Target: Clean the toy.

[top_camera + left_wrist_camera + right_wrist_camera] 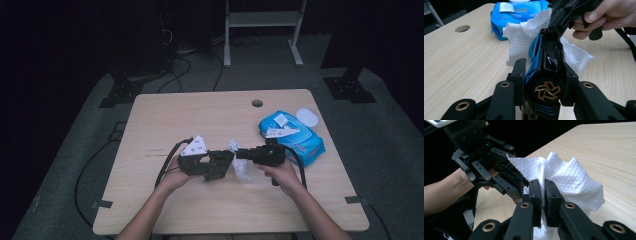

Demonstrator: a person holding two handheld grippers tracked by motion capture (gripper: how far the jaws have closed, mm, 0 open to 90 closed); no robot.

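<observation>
White dimpled wipe (564,177); blue wipes pack (295,137).

1. Left gripper (220,165): held level above the table, pointing right, jaws clamped.
2. Right gripper (241,154): held level, pointing left, jaws pinched together.
3. Gripper tips nearly meet; both forearms enter from below.

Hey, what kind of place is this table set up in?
Probably a lab or recording studio, not a home: a bare wooden table on grey carpet, black curtains around it, cables trailing across the floor, and a white metal stand and black stand bases behind.
</observation>
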